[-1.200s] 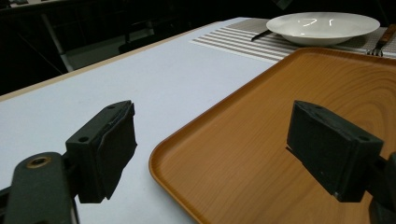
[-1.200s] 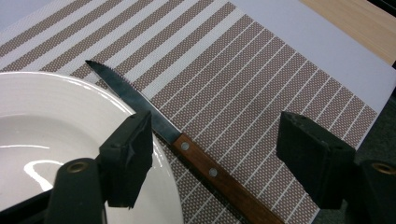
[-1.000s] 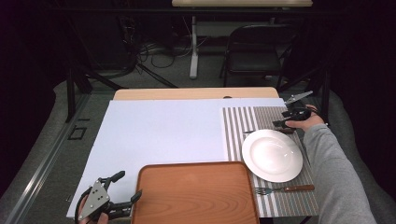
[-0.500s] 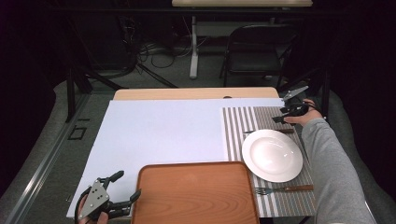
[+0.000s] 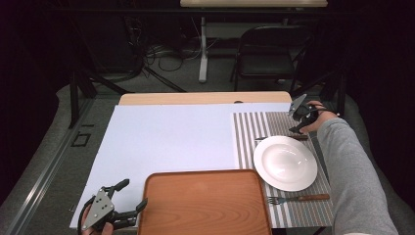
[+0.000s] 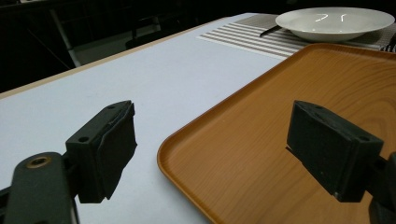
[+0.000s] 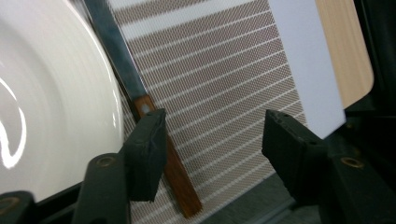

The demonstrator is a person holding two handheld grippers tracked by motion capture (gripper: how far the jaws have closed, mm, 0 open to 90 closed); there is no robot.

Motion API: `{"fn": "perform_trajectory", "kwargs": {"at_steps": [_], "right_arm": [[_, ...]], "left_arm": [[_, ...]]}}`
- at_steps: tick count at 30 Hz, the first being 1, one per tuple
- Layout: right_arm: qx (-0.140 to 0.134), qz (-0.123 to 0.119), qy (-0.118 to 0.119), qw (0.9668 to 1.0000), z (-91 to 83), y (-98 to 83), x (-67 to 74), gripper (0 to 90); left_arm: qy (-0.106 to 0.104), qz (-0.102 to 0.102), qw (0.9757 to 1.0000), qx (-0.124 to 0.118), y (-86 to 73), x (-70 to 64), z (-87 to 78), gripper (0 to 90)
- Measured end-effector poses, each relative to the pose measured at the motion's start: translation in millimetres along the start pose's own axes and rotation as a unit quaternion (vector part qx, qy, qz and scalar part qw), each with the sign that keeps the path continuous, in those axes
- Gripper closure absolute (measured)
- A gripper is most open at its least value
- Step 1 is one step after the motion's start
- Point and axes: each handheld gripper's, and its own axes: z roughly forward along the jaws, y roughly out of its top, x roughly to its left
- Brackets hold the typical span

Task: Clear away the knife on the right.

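- At the far right of the striped placemat (image 5: 254,128), our right gripper (image 7: 212,140) hovers over a wooden-handled knife (image 7: 163,161); its jaws have just been closing, half apart, one pad above the handle.
- Beside the knife we see the white plate (image 5: 285,162).
- Our left gripper (image 6: 212,154) stands wide, empty, over the wooden tray's (image 6: 261,140) corner.

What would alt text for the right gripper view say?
Two black jaws of the right gripper stand apart over a striped placemat, one jaw above the wooden handle of a knife lying beside a white plate.
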Motion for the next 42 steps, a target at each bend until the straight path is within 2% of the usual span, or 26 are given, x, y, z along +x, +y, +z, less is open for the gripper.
{"fn": "perform_trajectory", "kwargs": {"at_steps": [1, 2, 3, 5, 7, 9, 11, 16, 19, 25, 26, 28, 31, 35, 37, 41, 42], "right_arm": [[0.015, -0.027, -0.004, 0.9995, -1.0, 1.5, 0.5, 42.1], [0.015, -0.027, -0.004, 0.9995, -1.0, 1.5, 0.5, 42.1], [0.03, -0.055, -0.011, 0.998, -1.3, 2.6, 0.0, 42.4], [0.038, -0.057, -0.012, 0.9976, -1.7, 2.8, 0.8, 42.5], [0.044, -0.07, -0.013, 0.9965, -1.8, 3.8, 0.1, 43.5], [0.049, -0.07, -0.01, 0.9963, -1.5, 4.1, 0.0, 43.5], [0.055, -0.079, -0.028, 0.995, -1.7, 4.7, 0.4, 45.9], [0.074, -0.078, -0.026, 0.9939, 1.0, 4.0, 2.4, 48.5], [0.076, -0.088, -0.021, 0.993, 3.2, 3.5, 4.2, 50.9], [0.089, -0.058, -0.003, 0.9943, 6.4, 4.5, 7.4, 57.7], [0.088, -0.066, -0.001, 0.9939, 7.6, 4.7, 7.3, 58.2], [0.094, -0.066, 0.005, 0.9933, 10.2, 4.3, 9.1, 59.3], [0.105, -0.087, 0.011, 0.9906, 15.1, 3.1, 10.9, 60.1], [0.114, -0.094, 0.022, 0.9888, 19.4, 2.6, 13.9, 62.7], [0.121, -0.105, 0.029, 0.9867, 22.3, 3.2, 15.0, 63.5], [0.125, -0.113, 0.036, 0.9851, 24.3, 3.3, 16.0, 64.0], [0.122, -0.124, 0.038, 0.984, 25.8, 2.8, 16.4, 64.2]], "left_arm": [[0.001, 0.0, 1.0, 0.0, 0.0, 0.0, 0.1, 15.6], [0.001, 0.0, 1.0, 0.0, -0.1, 0.0, 0.3, 15.6], [0.0, 0.0, 1.0, 0.001, -0.1, 0.1, 0.3, 15.6], [0.0, 0.0, 1.0, 0.001, -0.1, 0.1, 0.5, 15.6], [0.0, 0.0, 1.0, 0.001, -0.2, 0.1, 0.4, 15.6], [0.0, 0.0, 1.0, 0.001, -0.1, 0.2, 0.3, 15.6], [0.0, 0.0, 1.0, 0.001, -0.1, 0.1, 0.1, 15.6], [0.001, 0.001, 1.0, 0.001, -0.1, 0.1, 0.1, 15.6], [0.0, 0.0, 1.0, 0.001, -0.2, 0.1, 0.2, 15.6], [0.0, 0.0, 1.0, 0.002, -0.3, 0.0, 0.5, 15.6], [0.0, 0.0, 1.0, 0.002, -0.3, 0.0, 0.5, 15.5], [0.0, -0.001, 1.0, 0.003, -0.3, -0.2, 0.5, 15.6], [0.0, 0.0, 1.0, 0.002, -0.4, 0.0, 0.4, 15.6], [0.0, 0.0, 1.0, 0.002, -0.4, 0.1, 0.4, 15.6], [0.0, 0.001, 1.0, 0.003, -0.4, 0.3, 0.5, 15.6], [0.0, 0.0, 1.0, 0.002, -0.4, 0.0, 0.4, 15.6], [0.0, 0.0, 1.0, 0.002, -0.4, 0.0, 0.4, 15.6]]}}
